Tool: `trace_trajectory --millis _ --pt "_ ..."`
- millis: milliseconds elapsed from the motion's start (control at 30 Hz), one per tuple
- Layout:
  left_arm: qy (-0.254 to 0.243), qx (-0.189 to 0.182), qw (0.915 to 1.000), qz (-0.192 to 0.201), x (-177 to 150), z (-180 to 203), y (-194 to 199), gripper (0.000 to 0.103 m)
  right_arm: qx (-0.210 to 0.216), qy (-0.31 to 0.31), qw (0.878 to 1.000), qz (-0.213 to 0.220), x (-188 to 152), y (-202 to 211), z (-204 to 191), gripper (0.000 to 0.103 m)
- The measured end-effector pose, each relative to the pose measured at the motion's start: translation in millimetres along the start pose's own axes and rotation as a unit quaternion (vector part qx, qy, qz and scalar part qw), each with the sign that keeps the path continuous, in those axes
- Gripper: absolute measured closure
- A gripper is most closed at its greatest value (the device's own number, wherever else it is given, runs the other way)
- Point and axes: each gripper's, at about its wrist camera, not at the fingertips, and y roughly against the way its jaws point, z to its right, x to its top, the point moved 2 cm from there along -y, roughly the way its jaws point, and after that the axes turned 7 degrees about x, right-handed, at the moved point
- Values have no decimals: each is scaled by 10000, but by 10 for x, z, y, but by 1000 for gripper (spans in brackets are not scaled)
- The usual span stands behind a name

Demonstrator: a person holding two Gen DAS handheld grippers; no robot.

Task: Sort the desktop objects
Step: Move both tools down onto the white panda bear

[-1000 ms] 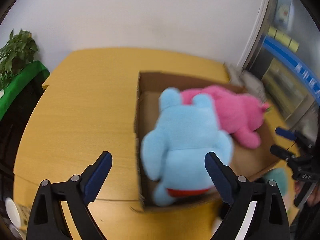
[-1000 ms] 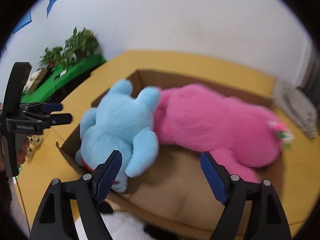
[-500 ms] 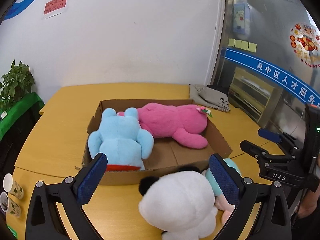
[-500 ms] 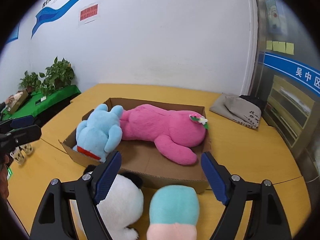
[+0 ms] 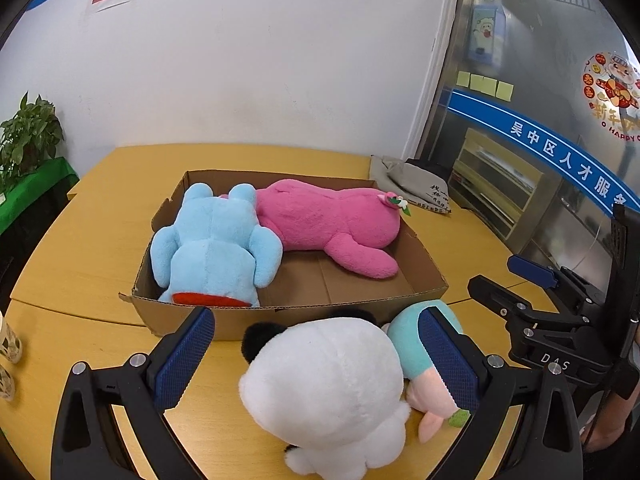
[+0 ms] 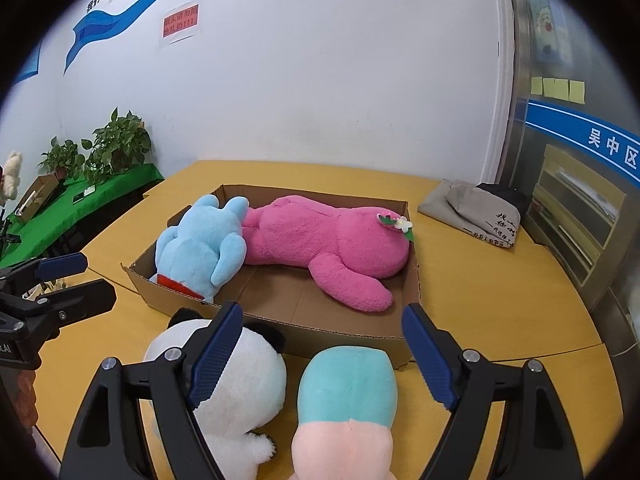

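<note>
Since the earlier frames both grippers have drawn back from over the cardboard box point(image 5: 424, 264); a second ago the blue plush filled the space ahead of the left gripper, and now the whole box lies farther off, with two more toys in the foreground. The left gripper point(image 5: 316, 354) has its jaws wide apart with nothing clamped; the white panda plush point(image 5: 332, 384) lies on the yellow table point(image 5: 88, 240) below and between its blue pads, not pressed by either. The right gripper point(image 6: 322, 354) likewise stands with jaws wide apart and empty; the teal-and-pink plush point(image 6: 346, 392) lies on the table beneath the gap, apart from both pads.

Inside the box, the blue plush point(image 5: 212, 248) lies at the left end with a red band at its near edge; the pink plush point(image 5: 324, 216) lies across the back, touching the blue one, with a small flower point(image 6: 402, 224) at its right end; the near right part of the box floor is bare cardboard.

The panda and the teal-and-pink plush lie side by side, touching, just in front of the box's near wall. A grey folded cloth bag point(image 6: 472, 210) rests on the table's far right corner, well apart from the box. Potted plants point(image 6: 116, 144) stand on a green-covered surface to the left.
</note>
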Motion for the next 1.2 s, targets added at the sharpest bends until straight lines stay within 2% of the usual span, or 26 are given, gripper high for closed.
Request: trace_trajectory --millis 1000,1100,1200 --pt "255 -340 9984 -361 -186 -55 -239 0 31 -164 9997 -151 -62 -106 130 21" --pt "313 -482 9975 -420 -244 -123 -267 0 342 -33 9993 -144 -92 -103 120 21" --pt "527 -905 9927 -596 -390 -279 -360 0 980 353 9945 -141 -168 -96 26 21"
